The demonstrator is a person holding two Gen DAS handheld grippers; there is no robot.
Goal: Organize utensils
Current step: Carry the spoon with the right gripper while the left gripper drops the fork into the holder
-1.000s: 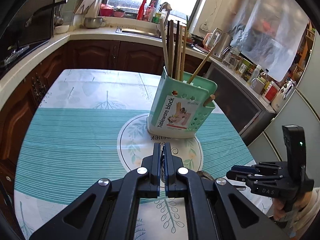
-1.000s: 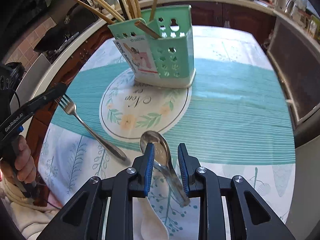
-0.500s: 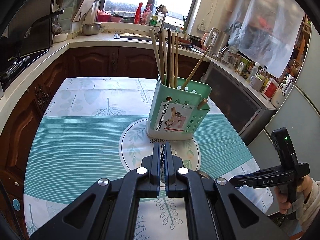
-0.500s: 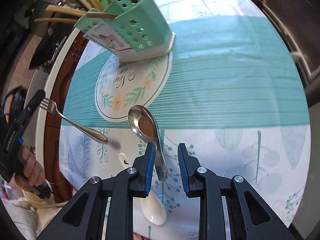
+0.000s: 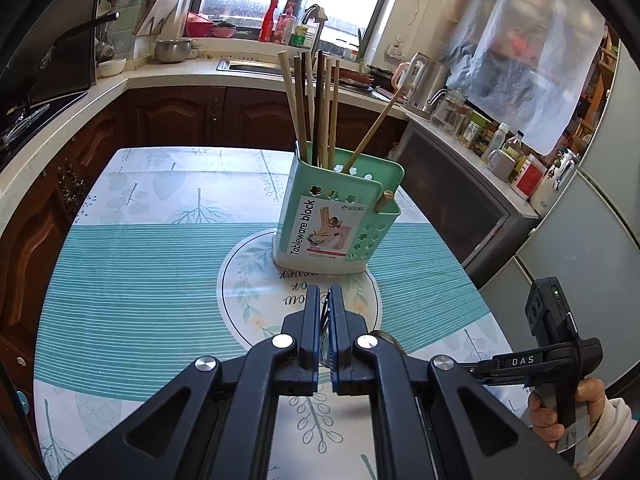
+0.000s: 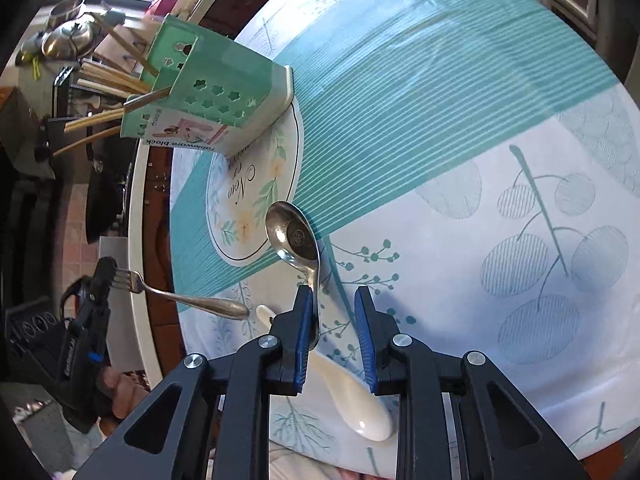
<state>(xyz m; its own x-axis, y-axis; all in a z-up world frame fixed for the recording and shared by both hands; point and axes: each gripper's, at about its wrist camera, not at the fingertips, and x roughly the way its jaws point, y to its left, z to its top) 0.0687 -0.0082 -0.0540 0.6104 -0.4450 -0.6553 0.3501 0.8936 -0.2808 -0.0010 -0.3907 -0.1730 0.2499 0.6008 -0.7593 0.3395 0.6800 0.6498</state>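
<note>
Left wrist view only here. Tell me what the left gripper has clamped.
Observer: A fork. The left gripper grips it by the tines, and the handle sticks out free.
Operator: Report what the right gripper is over.
Observer: A metal spoon. Its handle sits between the fingers, against one pad with a gap to the other. I cannot tell whether it is gripped.
Operator: Name anything else loose nearby.
Observer: A white spoon lies on the table, beneath the right gripper's fingers.
</note>
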